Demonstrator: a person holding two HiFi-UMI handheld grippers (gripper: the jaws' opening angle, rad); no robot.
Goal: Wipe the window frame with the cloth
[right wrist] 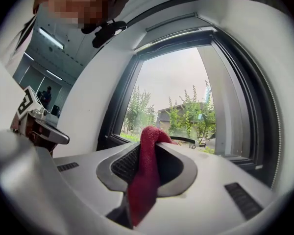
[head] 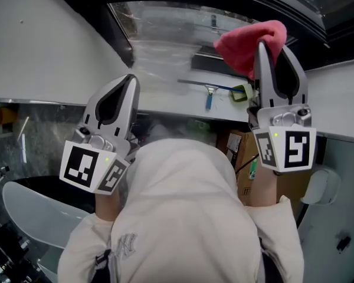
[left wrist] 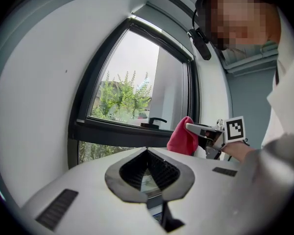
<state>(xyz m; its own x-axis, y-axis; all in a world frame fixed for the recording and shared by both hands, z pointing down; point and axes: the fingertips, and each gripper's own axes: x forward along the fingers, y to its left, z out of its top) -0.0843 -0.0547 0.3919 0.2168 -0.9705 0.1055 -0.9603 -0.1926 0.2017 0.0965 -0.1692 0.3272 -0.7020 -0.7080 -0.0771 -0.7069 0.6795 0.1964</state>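
White window sill [head: 165, 104] w/ a blue-handled squeegee [head: 208, 95] lying flat on it, small green-yellow item [head: 241, 93] just beside.

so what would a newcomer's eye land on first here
The red cloth stands out, pinched in the right gripper and held up toward the dark window frame. The left gripper is to its left, shut on nothing. In the head view a blue-handled squeegee lies on the white sill below.
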